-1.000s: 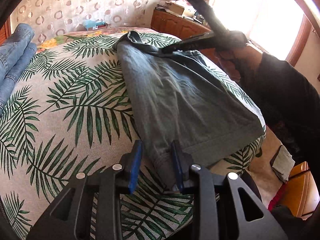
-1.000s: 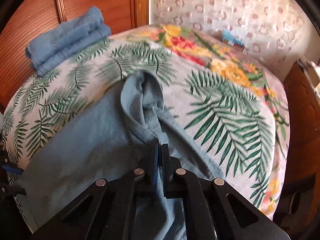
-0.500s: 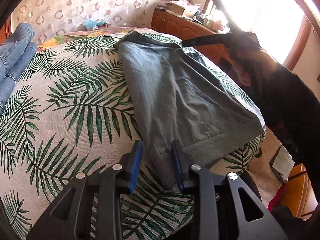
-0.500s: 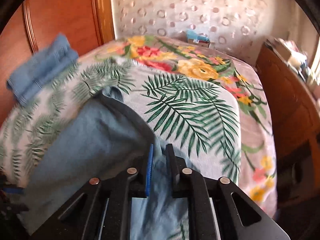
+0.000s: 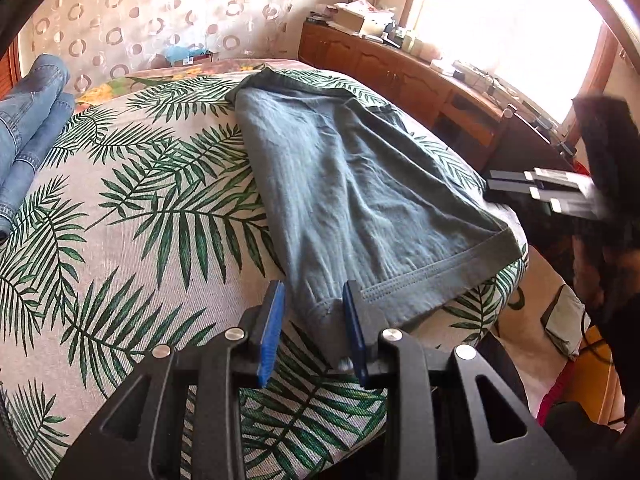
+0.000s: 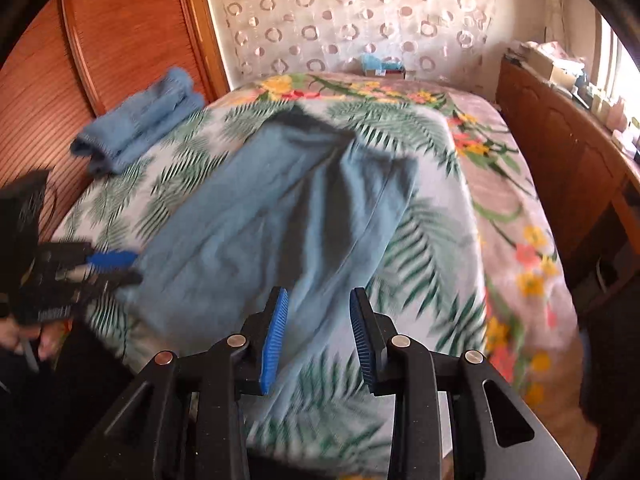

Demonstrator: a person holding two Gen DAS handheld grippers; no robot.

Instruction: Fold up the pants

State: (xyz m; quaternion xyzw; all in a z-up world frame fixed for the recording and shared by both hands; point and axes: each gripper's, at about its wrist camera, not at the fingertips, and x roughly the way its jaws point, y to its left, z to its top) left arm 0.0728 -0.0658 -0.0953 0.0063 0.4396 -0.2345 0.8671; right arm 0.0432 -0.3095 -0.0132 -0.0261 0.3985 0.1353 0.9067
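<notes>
The right wrist view is being blurred. The jeans (image 5: 28,128) are being cut off by the left edge. The right tool (image 5: 560,196) is being smeared.

We see open bedspread (image 5: 132,216) to the left of the grey-blue pants (image 5: 352,200), a broad stretch of palm print with nothing lying on it until the folded jeans (image 5: 28,128) at the far left edge. Behind those jeans the wooden wardrobe (image 6: 100,52) closes off that side. Beyond the pants, the floral end of the bed (image 6: 516,216) lies bare up to the curtain (image 6: 360,12). On the window side, the wooden cabinet (image 5: 404,76) with its cluttered top runs close along the bed, leaving only a narrow gap.
</notes>
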